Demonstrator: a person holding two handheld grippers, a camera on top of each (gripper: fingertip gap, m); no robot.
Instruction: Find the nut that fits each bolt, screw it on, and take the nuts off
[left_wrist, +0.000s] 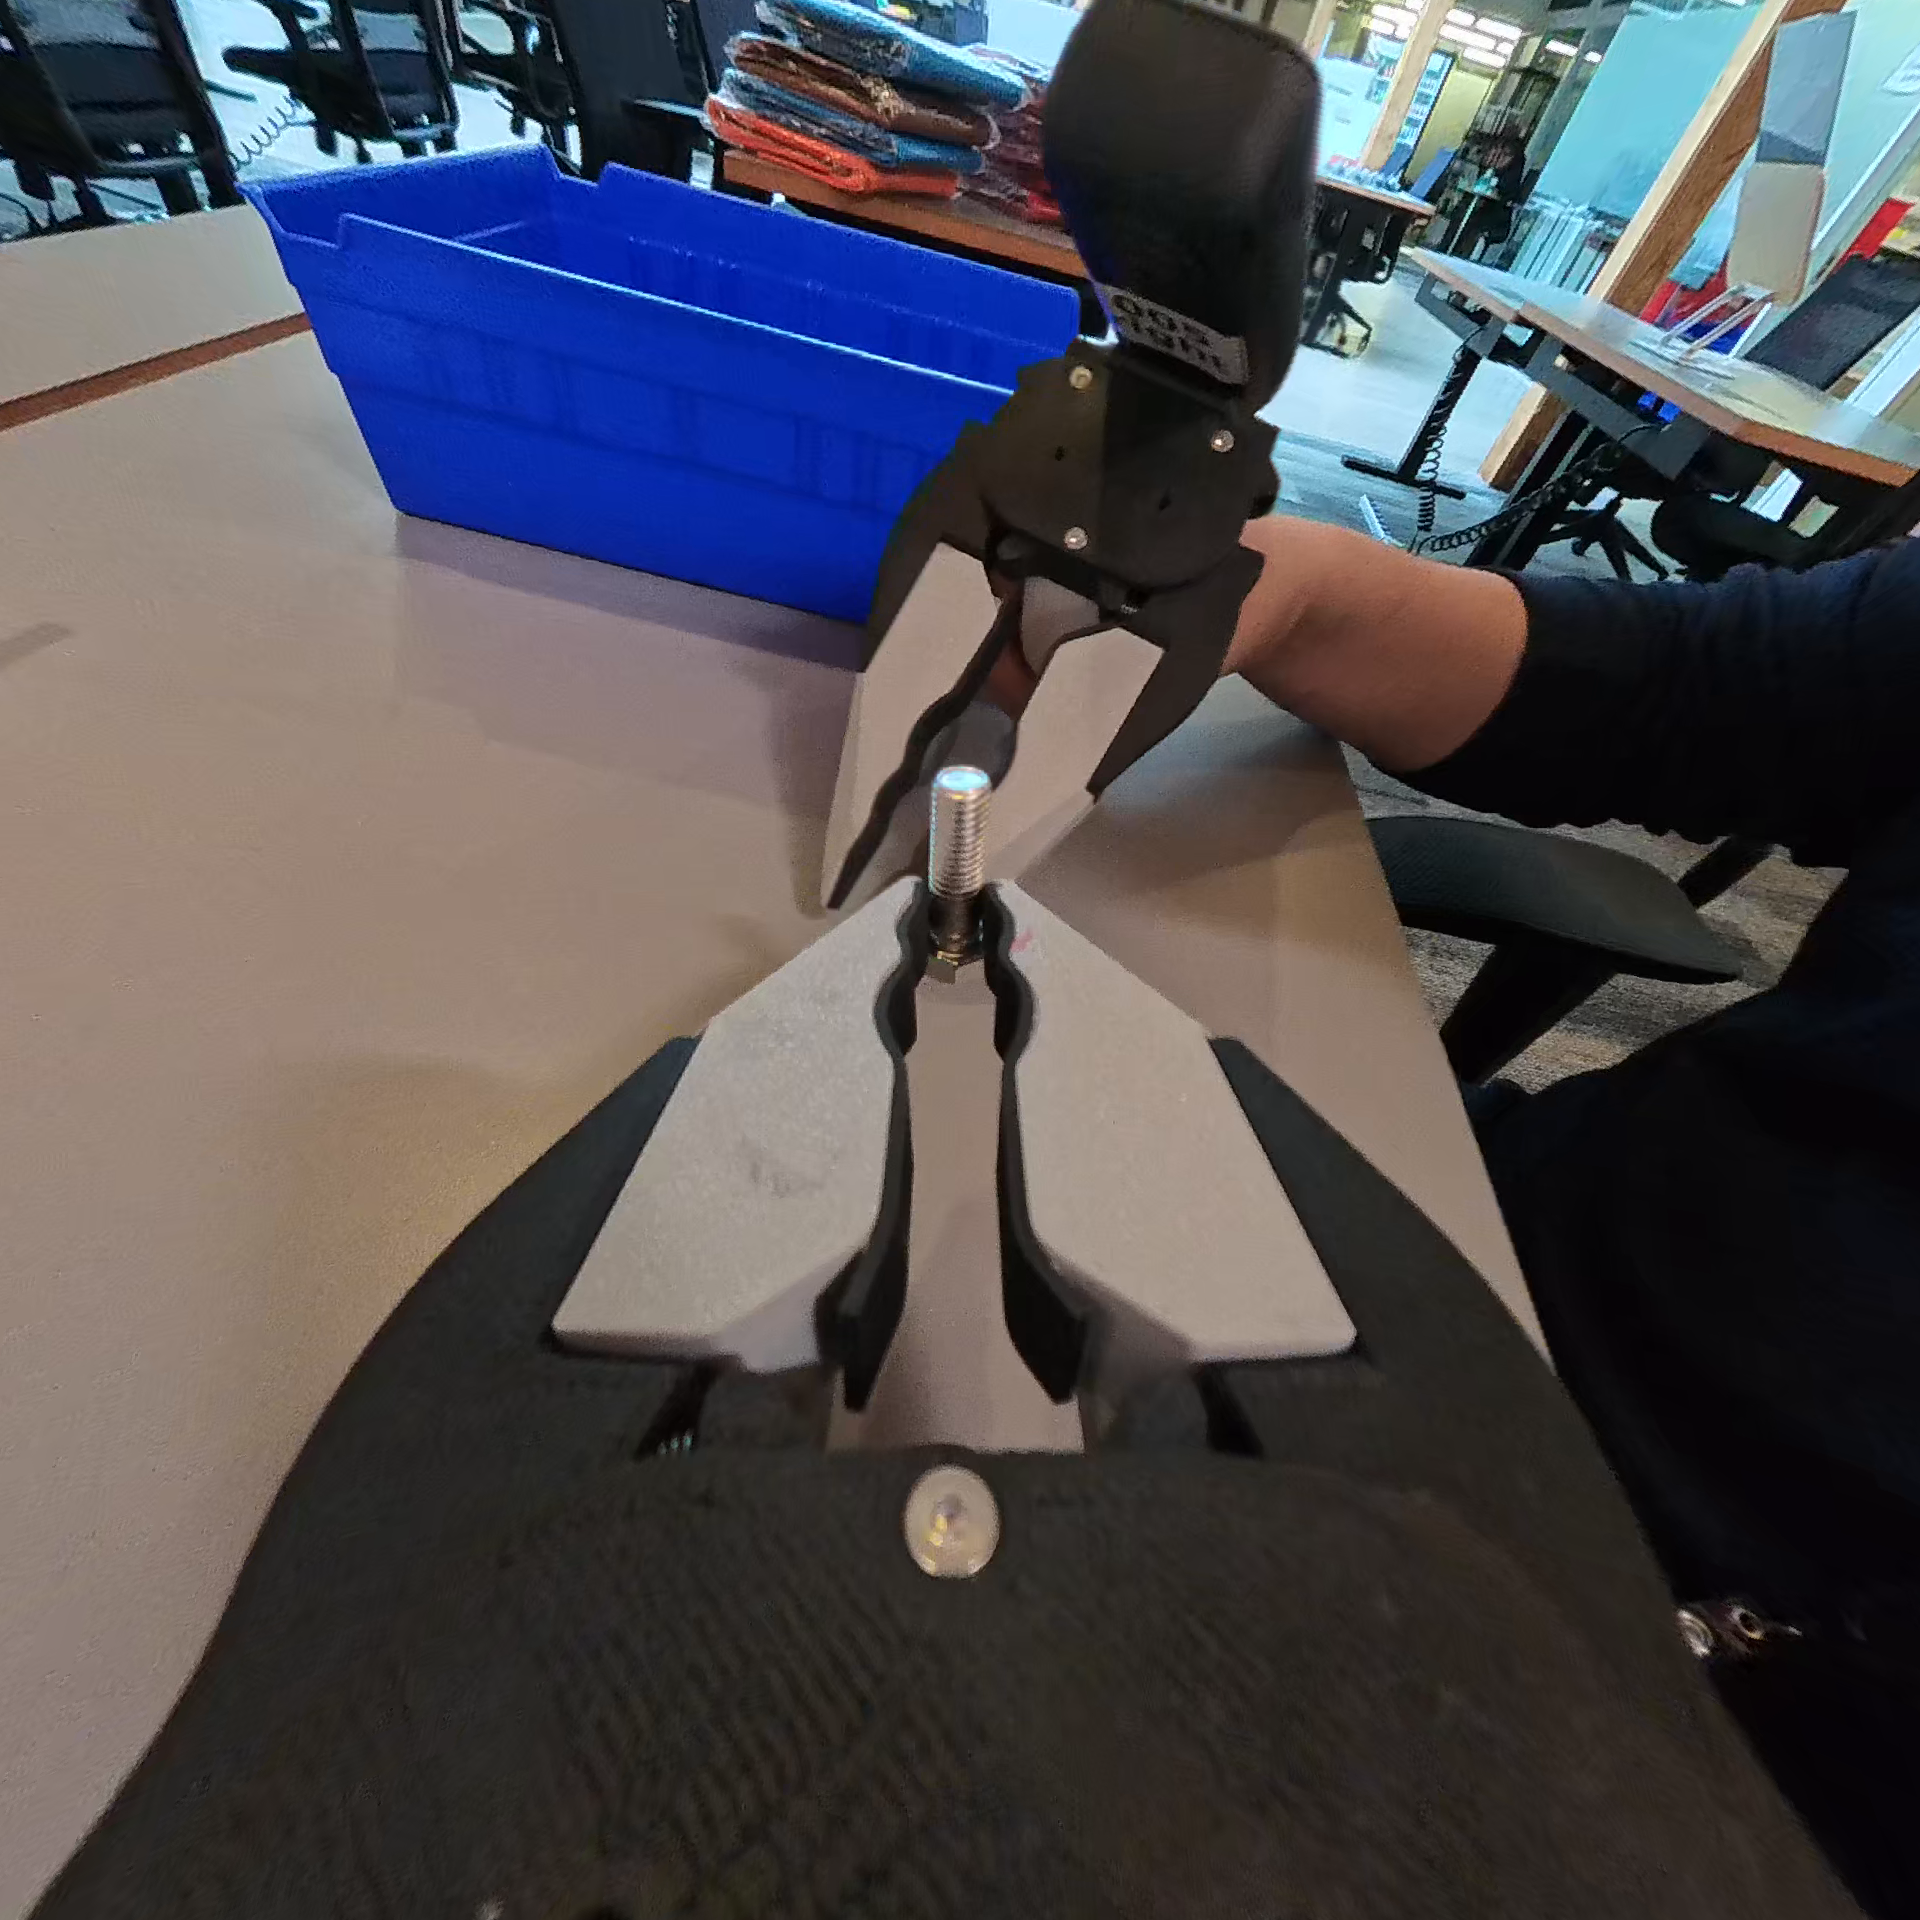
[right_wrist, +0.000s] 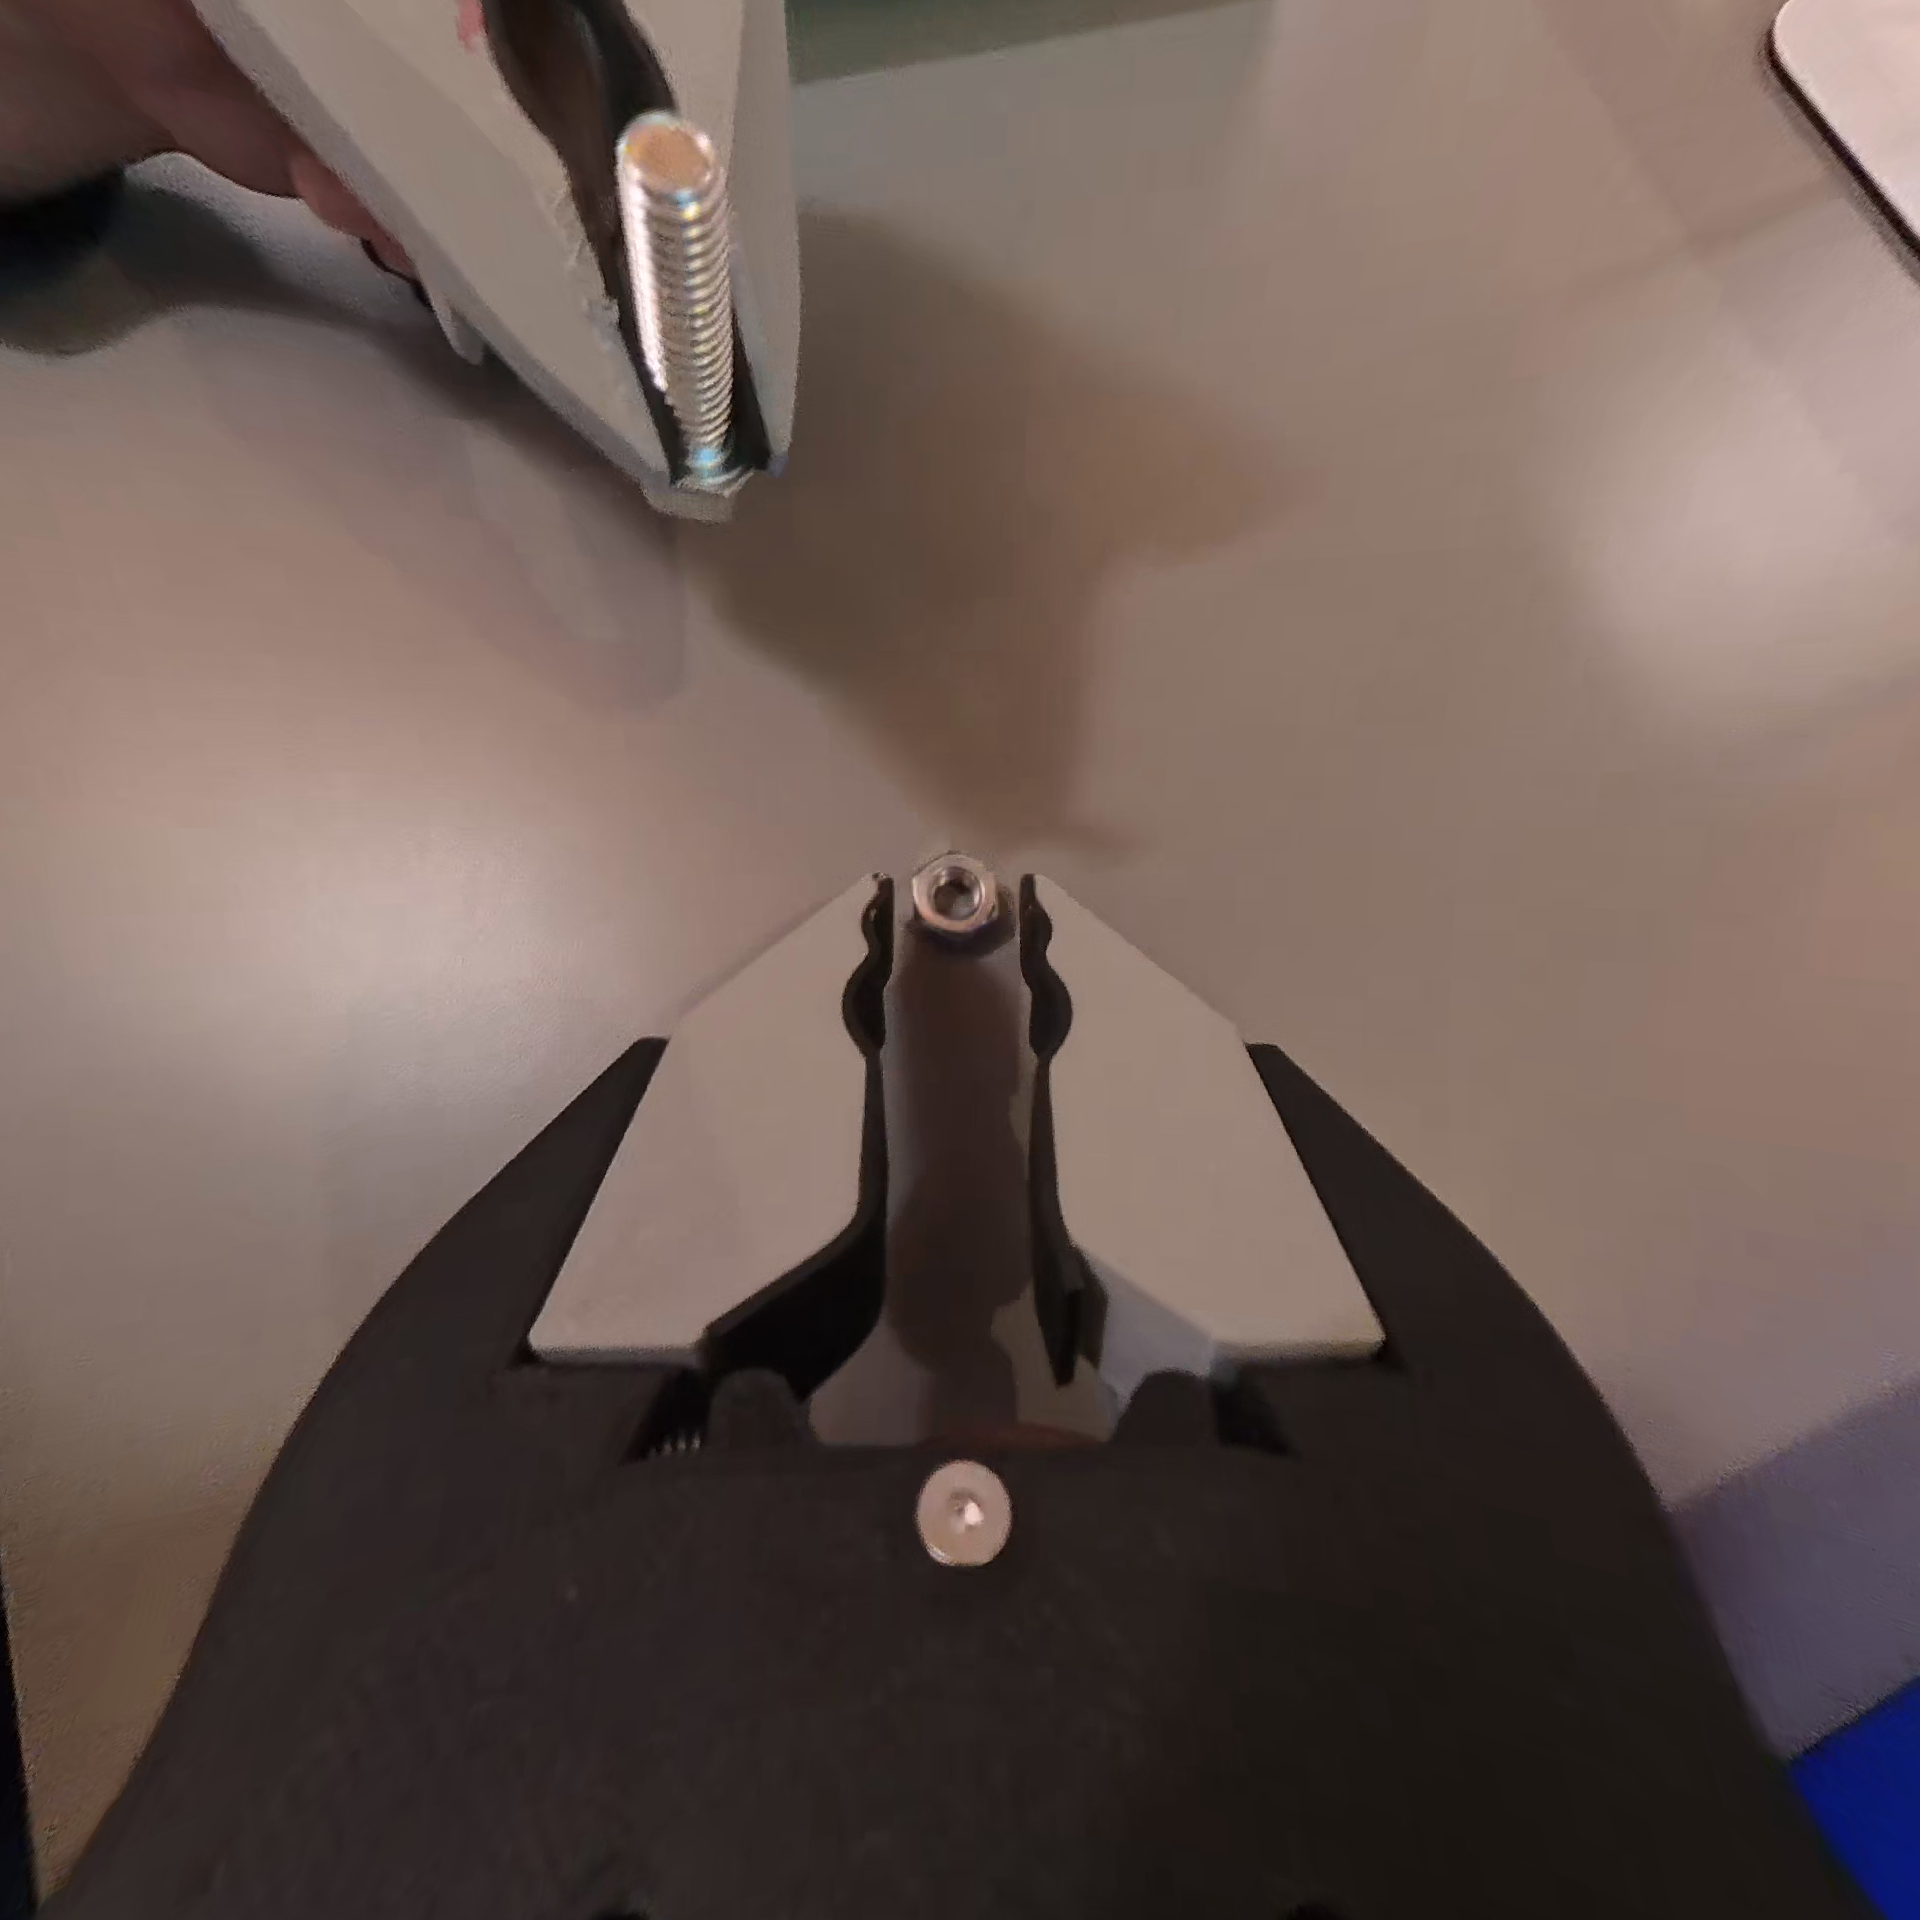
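Your bolt (left_wrist: 958, 831) stands upright, its head end clamped in your left gripper (left_wrist: 956, 920). The nut (right_wrist: 951, 895) lies on the table (right_wrist: 1455, 623) below the bolt, between your right gripper's (right_wrist: 954, 902) parted, empty fingers. Close off-centre and that 1 nut may squirt away or seat crooked.
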